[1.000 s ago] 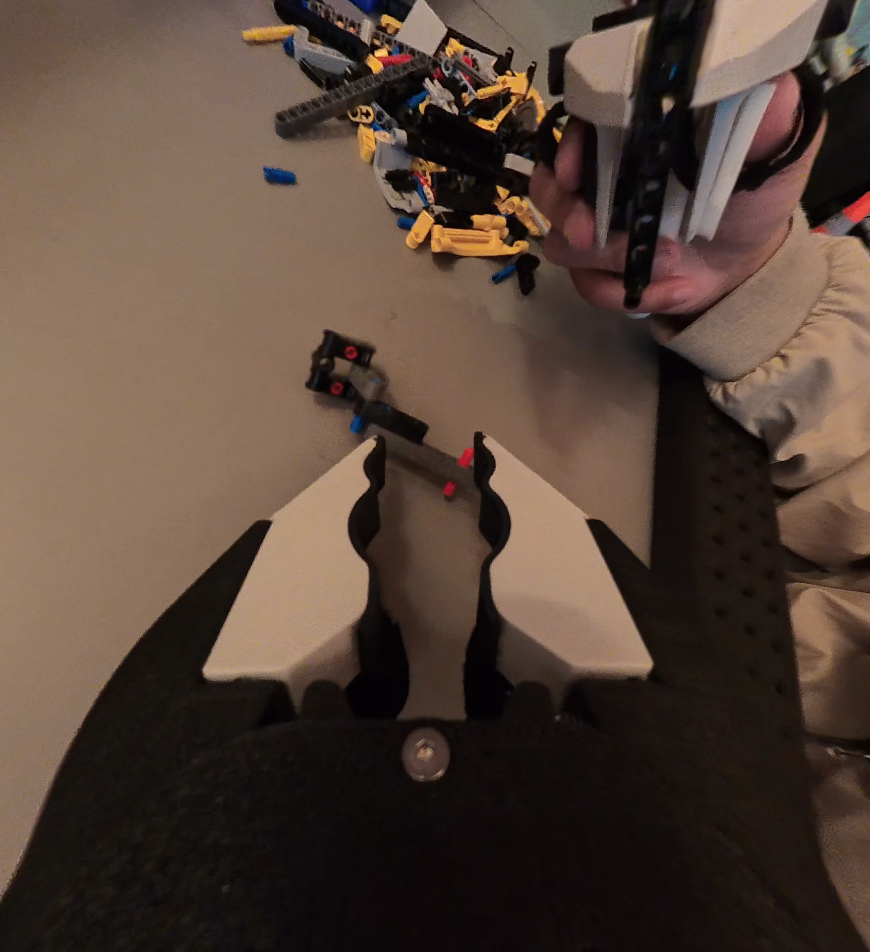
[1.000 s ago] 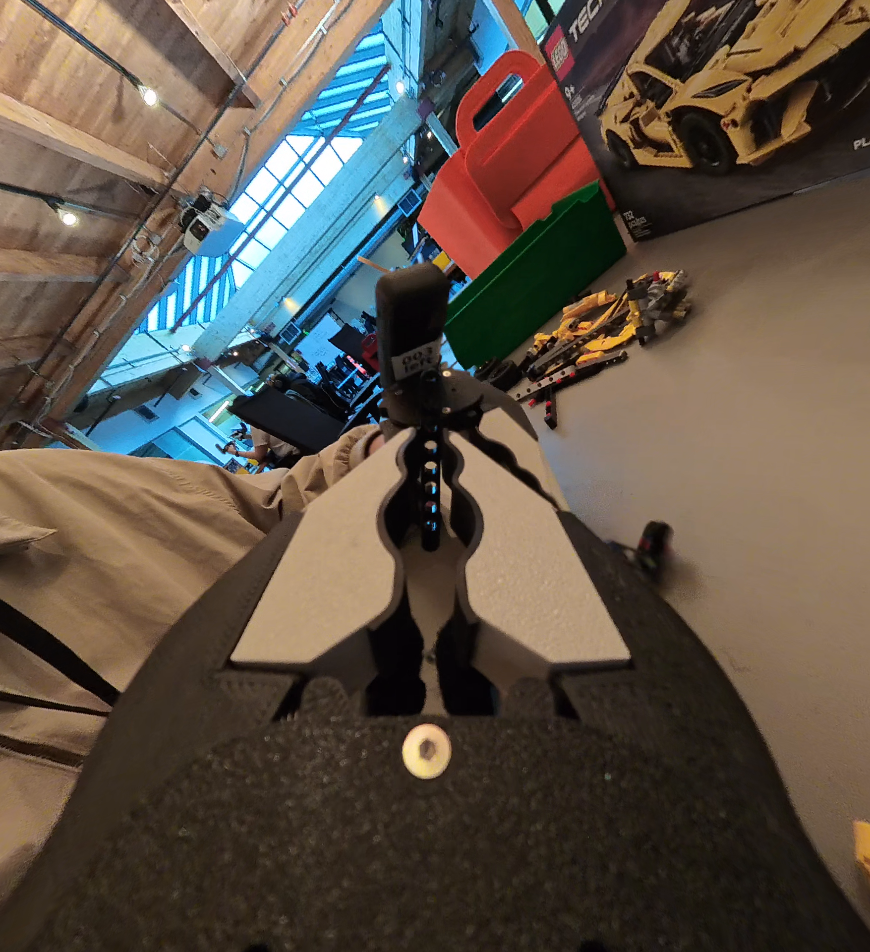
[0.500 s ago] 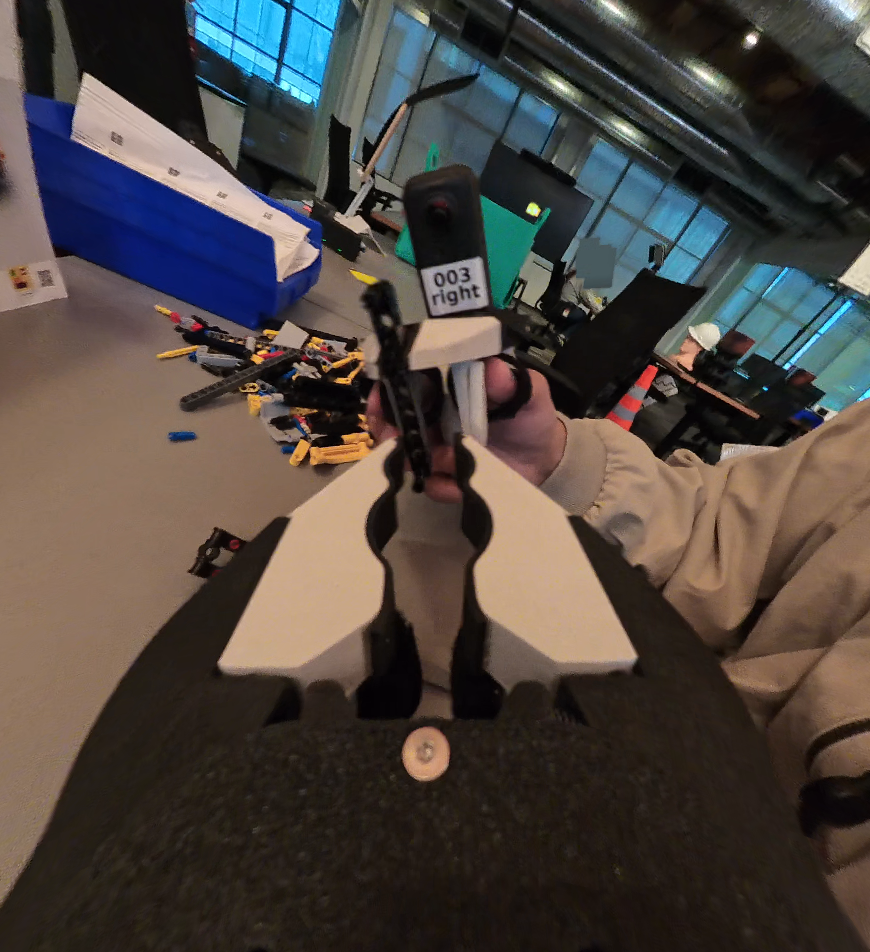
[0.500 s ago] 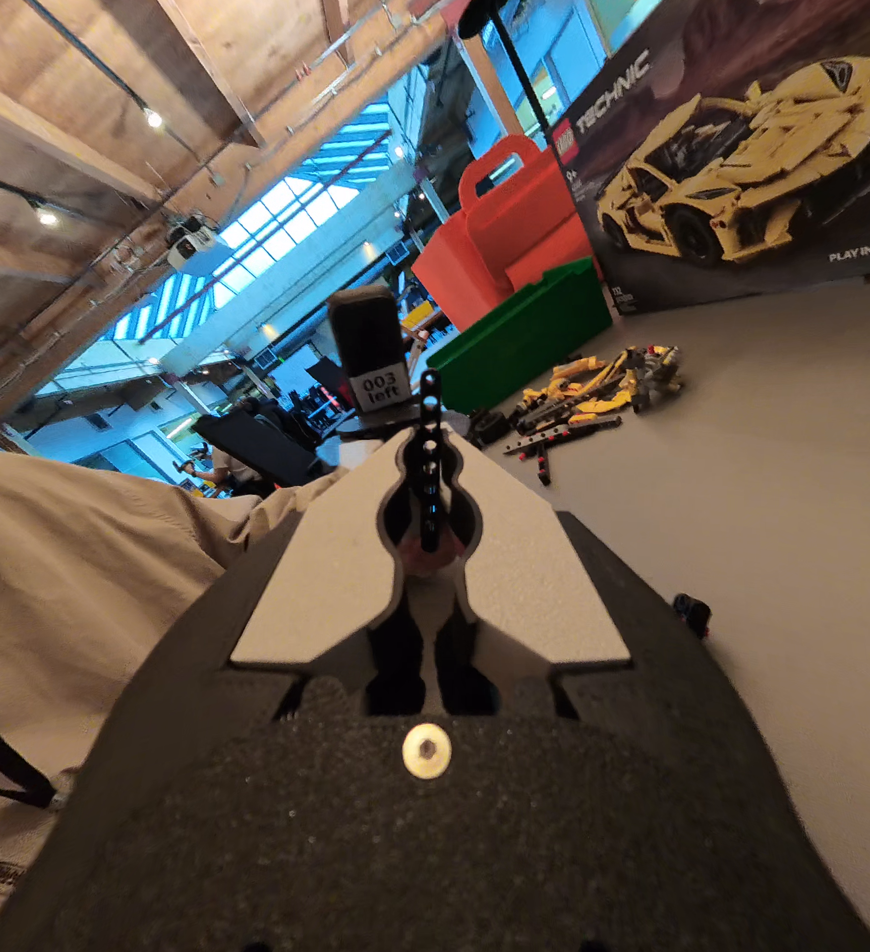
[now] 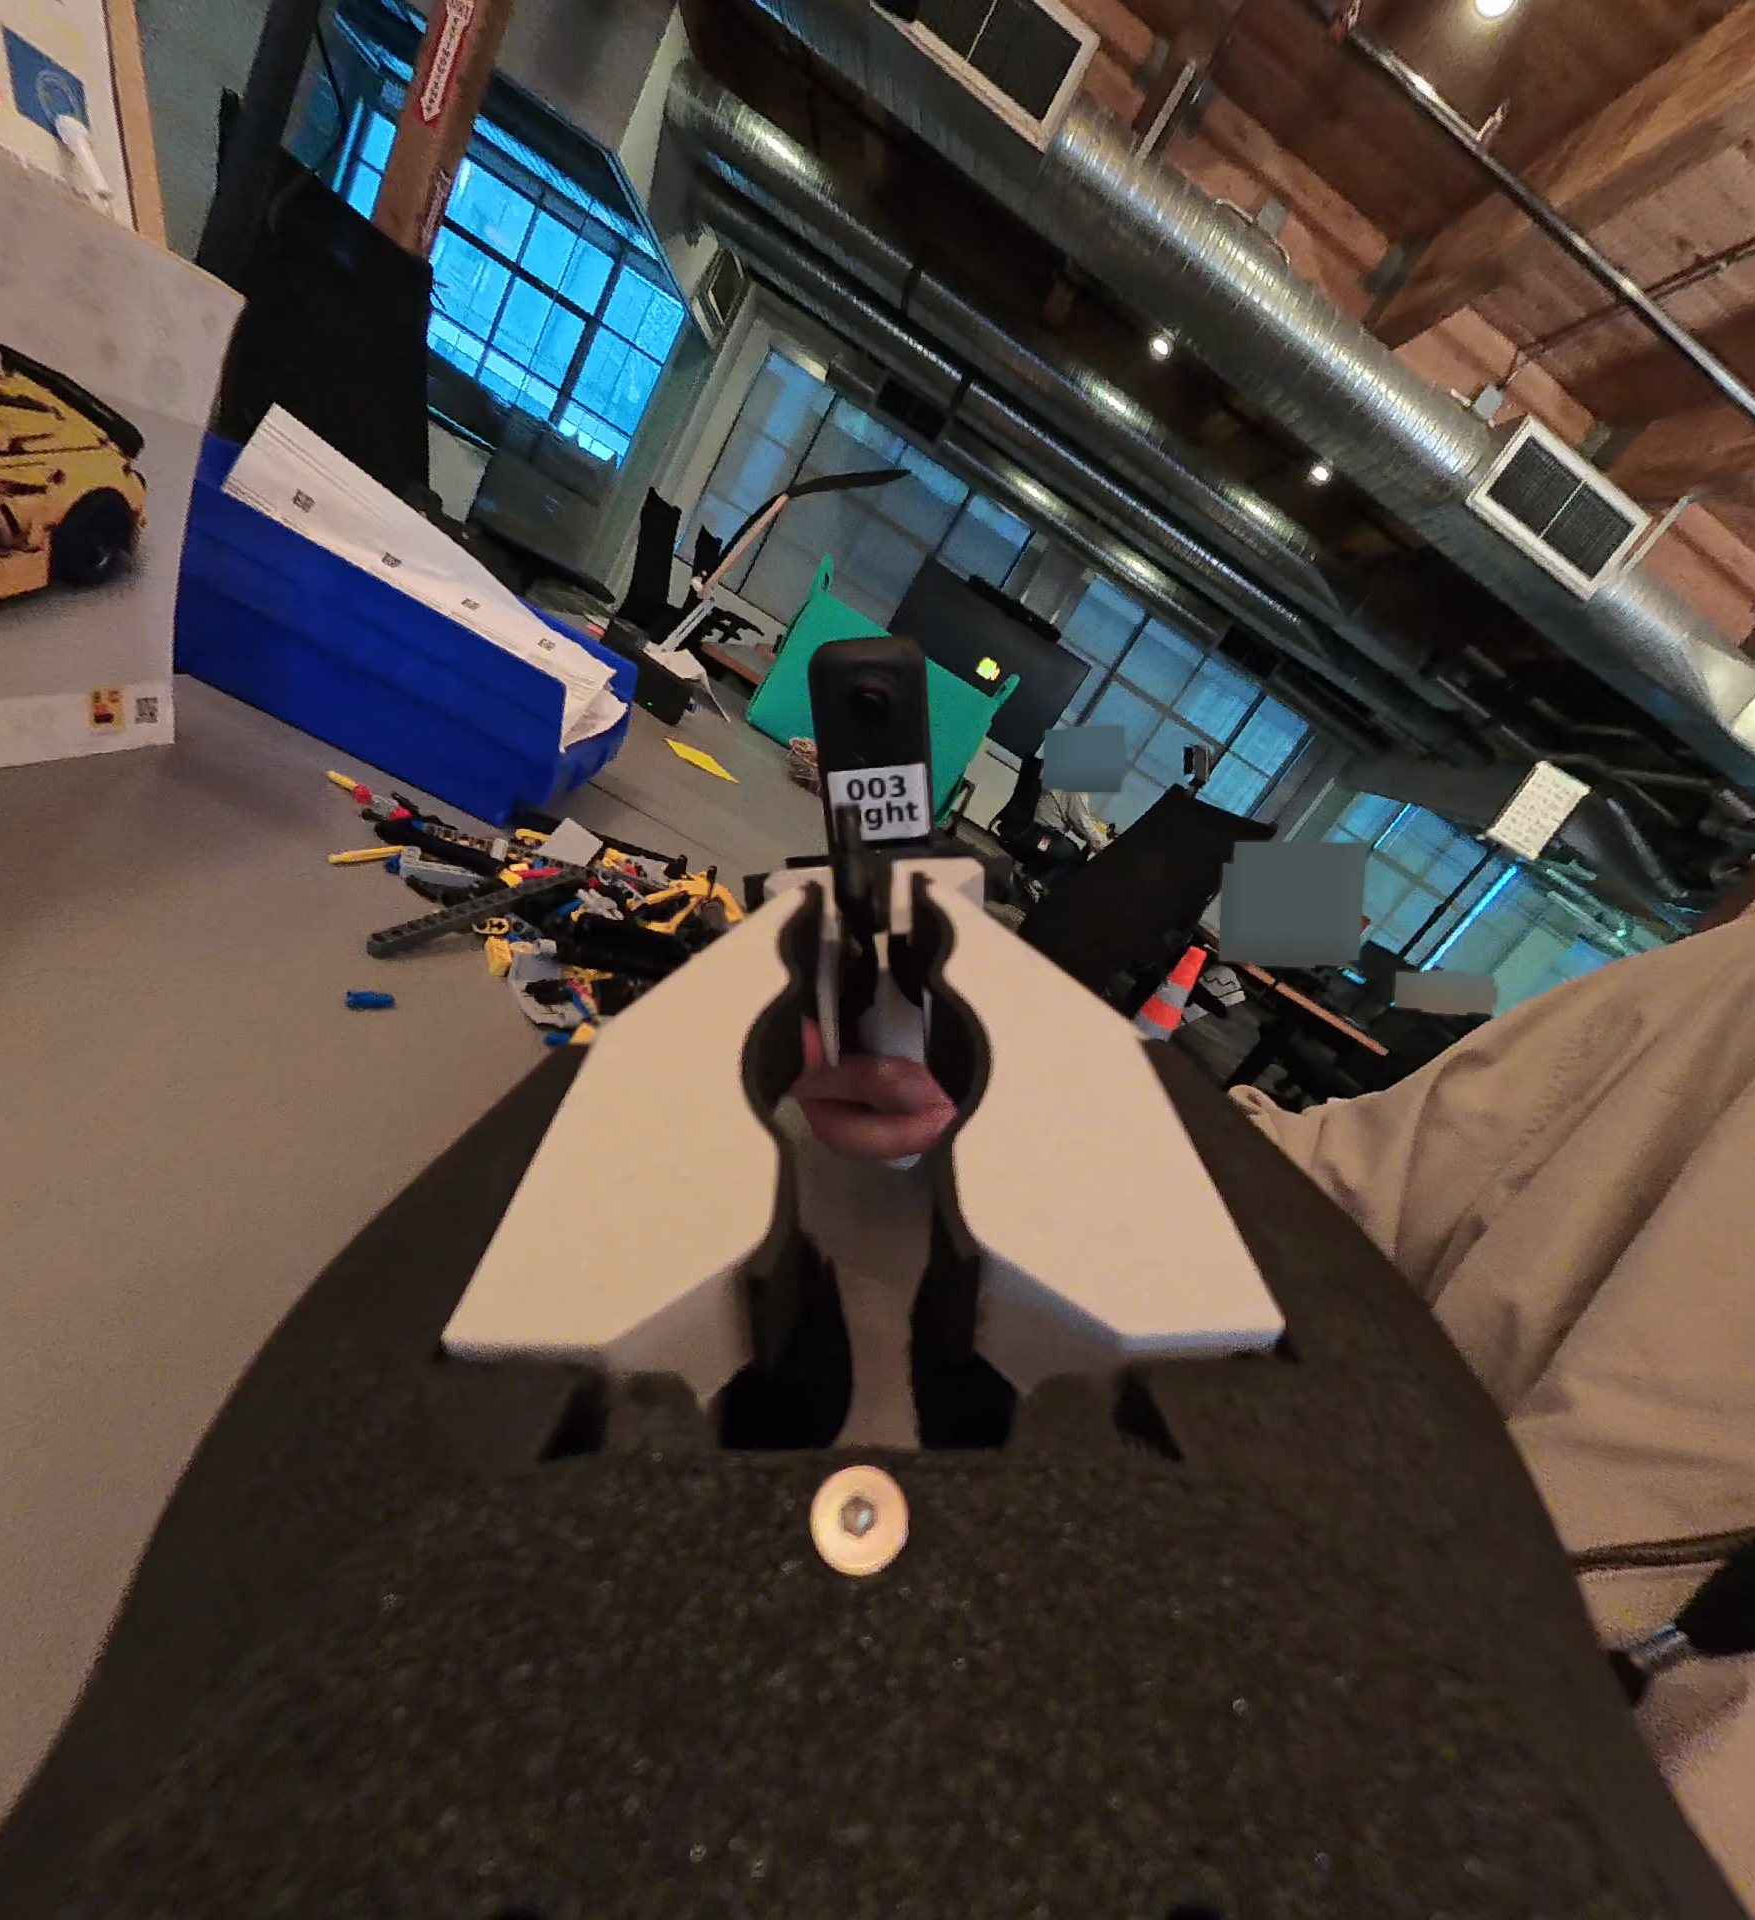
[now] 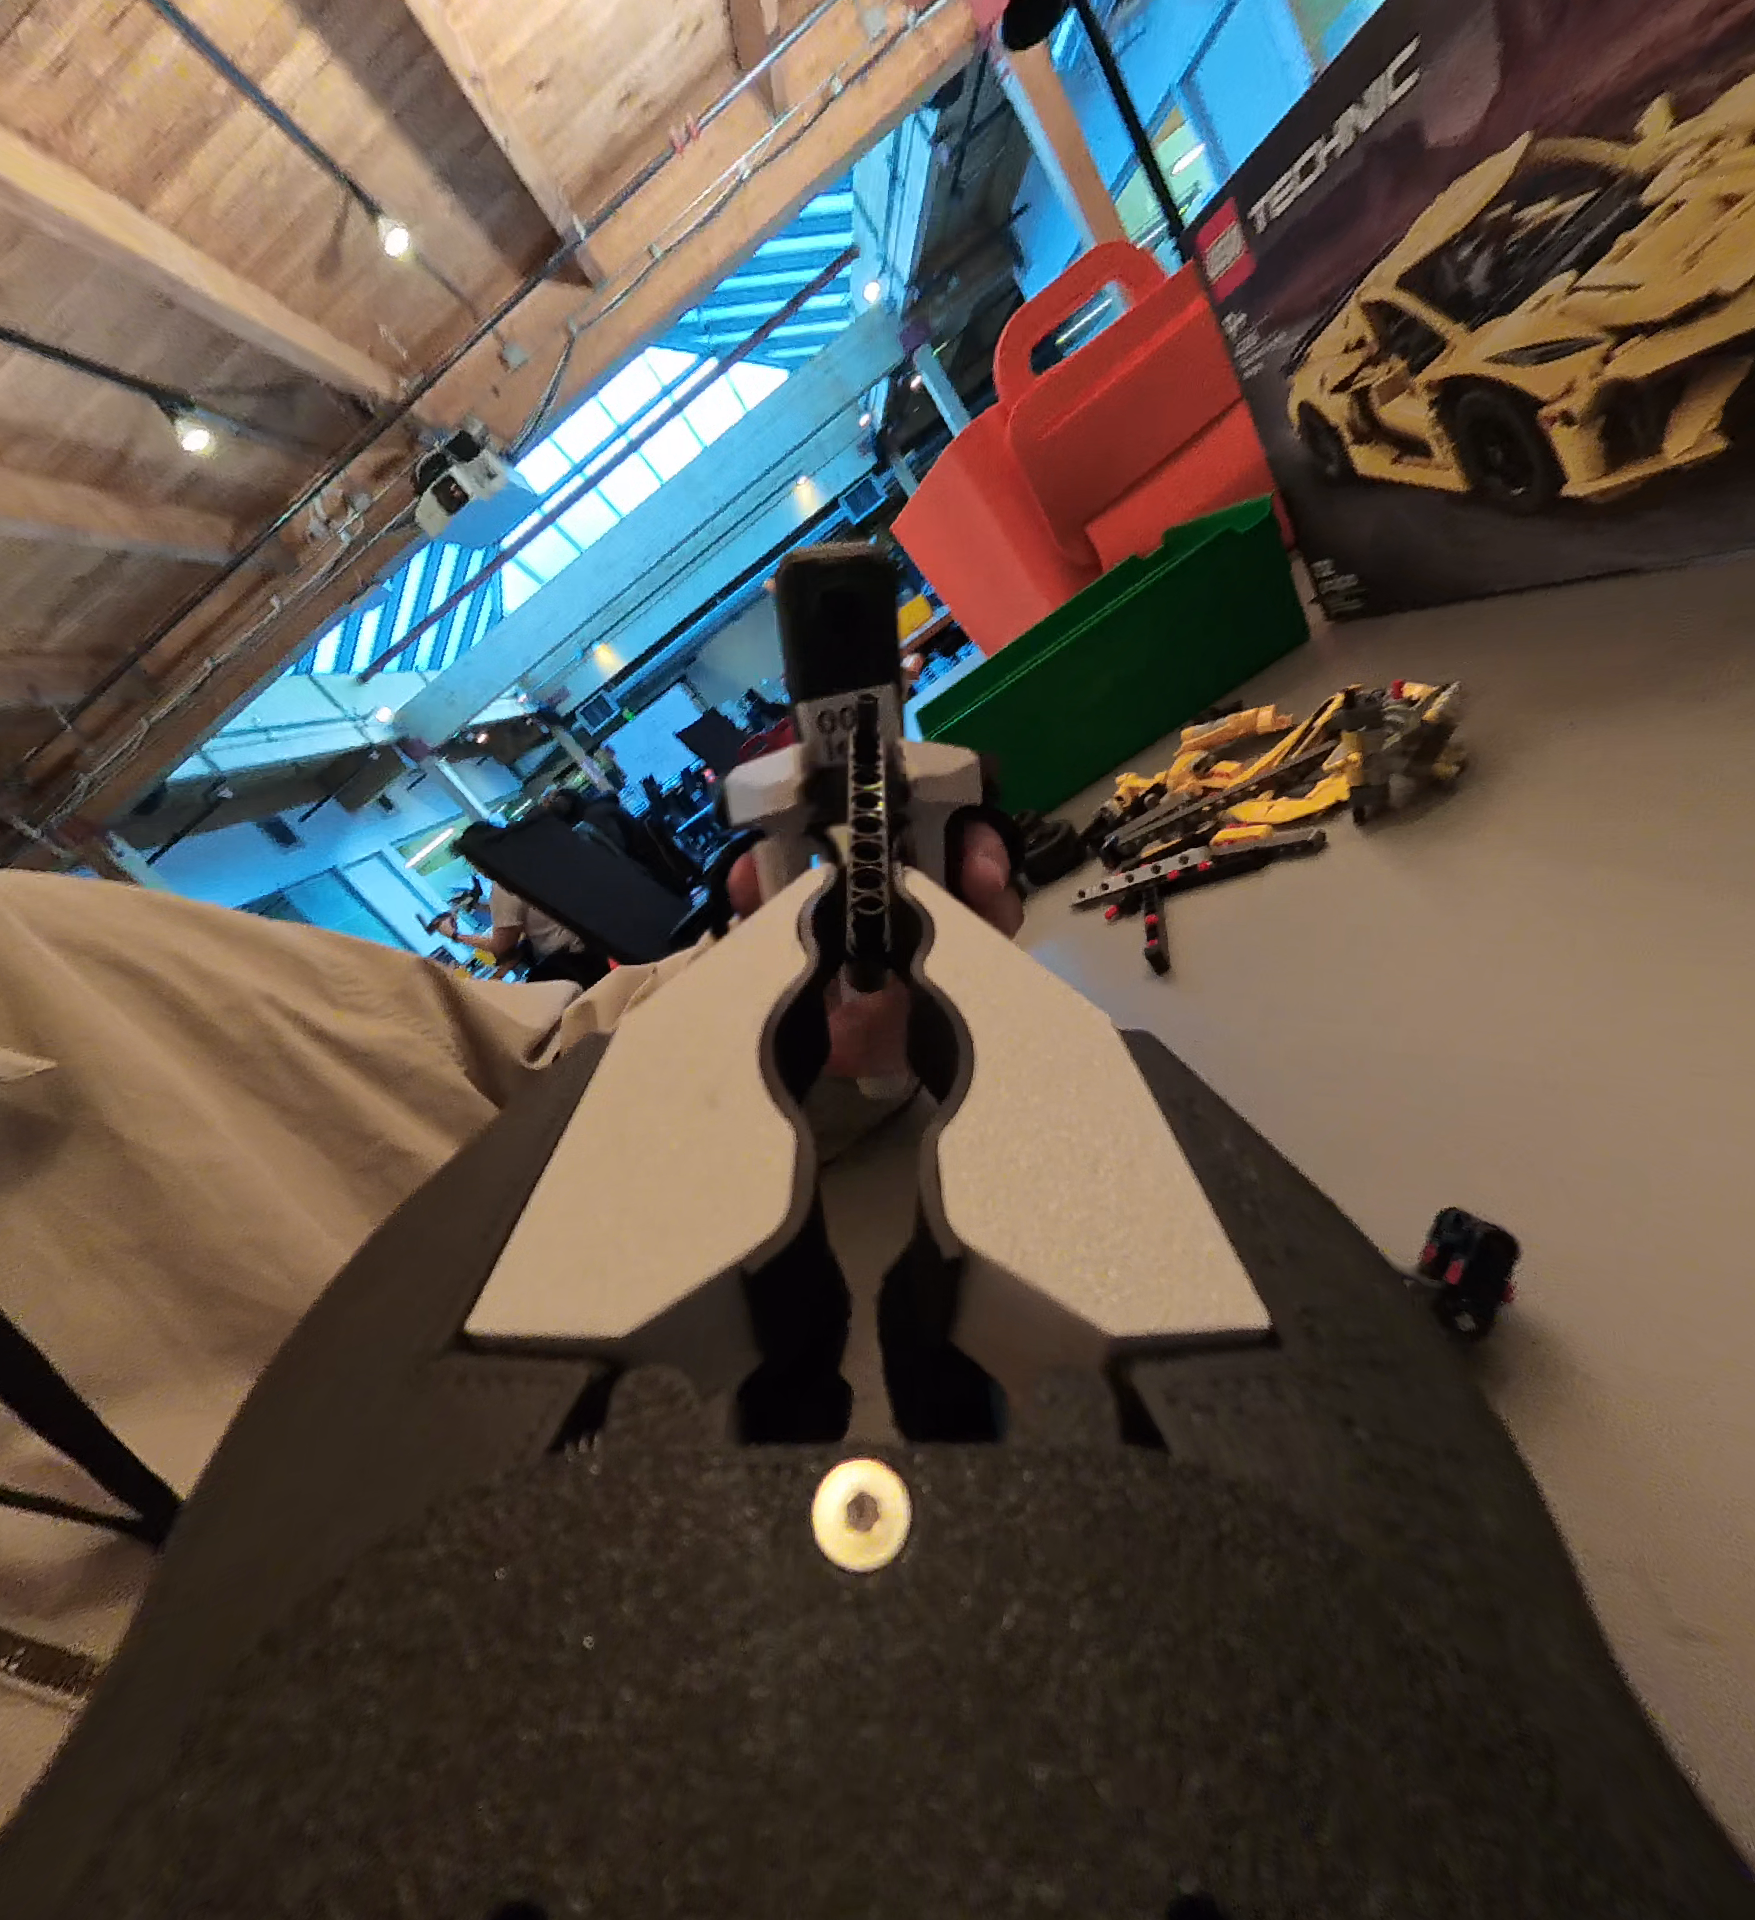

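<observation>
**Left wrist view:** The left gripper (image 5: 859,896) is raised off the table (image 5: 125,1091), with its white fingers apart. A thin black beam (image 5: 852,868) stands on end in the gap at their tips. Whether either finger touches it I cannot tell. The right gripper (image 5: 857,997) faces it from just behind, partly hidden by these fingers, with a hand (image 5: 873,1112) below it. A pile of toy building pieces (image 5: 561,925) lies at middle left, in front of a blue bin (image 5: 364,644).

**Right wrist view:** The right gripper (image 6: 865,896) is closed on the lower end of the beam (image 6: 865,800). The beam rises in front of the other gripper's camera and covers part of its label. As I judge it, a beam this thin and held only near one end would twist easily. A grip placed squarely on its flat sides would steady it. A second pile (image 6: 1288,769) lies at middle right near a green bin (image 6: 1112,665). A small black piece (image 6: 1467,1268) lies alone at lower right. The black body of each gripper hides the table beneath it.
</observation>
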The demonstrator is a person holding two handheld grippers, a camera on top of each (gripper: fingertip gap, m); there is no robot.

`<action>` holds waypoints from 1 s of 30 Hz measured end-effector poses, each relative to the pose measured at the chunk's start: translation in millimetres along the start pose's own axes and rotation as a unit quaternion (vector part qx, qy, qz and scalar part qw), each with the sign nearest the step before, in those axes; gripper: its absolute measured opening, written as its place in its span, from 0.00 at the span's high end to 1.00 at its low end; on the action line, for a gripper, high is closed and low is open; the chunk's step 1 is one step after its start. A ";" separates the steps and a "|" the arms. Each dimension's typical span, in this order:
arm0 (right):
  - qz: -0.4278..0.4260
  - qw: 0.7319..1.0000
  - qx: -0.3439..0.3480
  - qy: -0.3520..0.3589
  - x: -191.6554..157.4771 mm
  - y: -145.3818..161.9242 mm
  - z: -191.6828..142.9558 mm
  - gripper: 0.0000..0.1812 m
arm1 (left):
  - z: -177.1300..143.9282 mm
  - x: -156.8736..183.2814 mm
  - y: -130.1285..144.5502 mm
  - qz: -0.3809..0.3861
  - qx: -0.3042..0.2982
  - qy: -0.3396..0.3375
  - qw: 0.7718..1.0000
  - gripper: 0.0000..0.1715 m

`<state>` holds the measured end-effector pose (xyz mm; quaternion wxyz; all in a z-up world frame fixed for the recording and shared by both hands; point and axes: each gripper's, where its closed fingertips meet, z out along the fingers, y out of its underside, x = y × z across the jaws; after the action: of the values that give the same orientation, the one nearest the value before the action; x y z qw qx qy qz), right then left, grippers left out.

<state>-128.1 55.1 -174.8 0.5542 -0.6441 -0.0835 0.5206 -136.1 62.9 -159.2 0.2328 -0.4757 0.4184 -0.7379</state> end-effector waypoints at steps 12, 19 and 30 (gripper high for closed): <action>0.019 1.000 -0.007 -0.014 -4.9 5.6 6.2 0.97 | 8.3 1.9 2.5 0.008 0.017 -0.008 1.000 0.96; -0.025 1.000 -0.001 0.001 -5.1 -5.1 -1.7 0.87 | 9.5 4.0 20.7 0.034 -0.053 -0.014 0.998 0.96; -0.041 0.996 -0.057 -0.045 -20.7 15.1 3.8 0.97 | 17.5 18.9 53.9 0.053 -0.139 0.016 0.989 0.96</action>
<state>-147.3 37.7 -174.4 0.5333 -0.6467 -0.1646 0.5200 -131.6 12.8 -191.4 0.1969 -0.4686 0.5451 -0.6667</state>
